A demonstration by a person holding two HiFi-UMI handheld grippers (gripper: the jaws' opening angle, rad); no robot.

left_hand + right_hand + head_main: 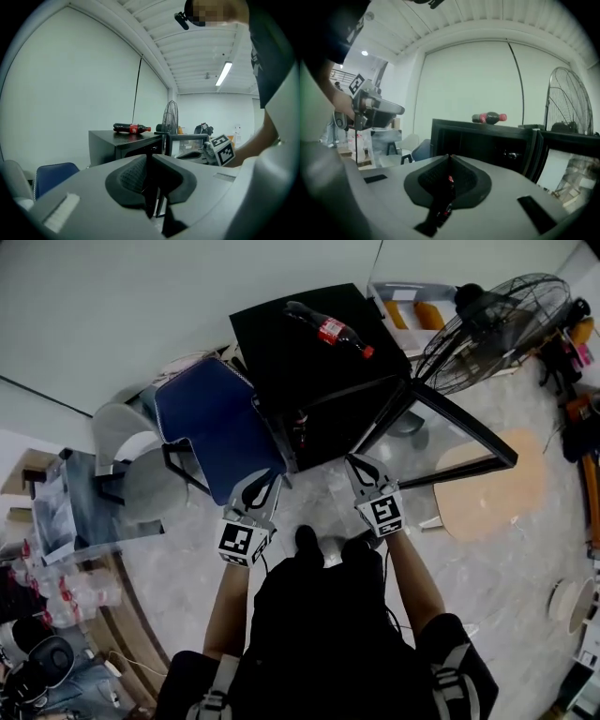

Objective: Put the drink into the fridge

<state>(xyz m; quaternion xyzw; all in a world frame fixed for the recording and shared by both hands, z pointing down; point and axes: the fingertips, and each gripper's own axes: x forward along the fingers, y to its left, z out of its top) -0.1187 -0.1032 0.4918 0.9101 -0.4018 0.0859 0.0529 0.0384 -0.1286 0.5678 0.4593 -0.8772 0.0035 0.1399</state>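
The bottle (330, 330) lies atop the fridge (281, 357): smooth, round, probably full, apt to roll; take it mid-body. Left tool (149, 161) and right tool (450, 164) are closed, empty.

Black top (319, 634); grey left gripper (263, 487) and right gripper (363, 469) carry black-white marker cubes (244, 542).

**Where things sit around the fridge**

The fridge (309, 371) stands straight ahead of me, with its door (459, 432) swung out to my right. The drink bottle (330, 330) lies on its side on top of the fridge, toward the back. A fan (492, 329) stands behind the door, and a stool (487, 486) sits right of it. A chair (216, 423) stands at the fridge's left. My left gripper (265, 486) and right gripper (362, 466) are side by side before the fridge's opening.
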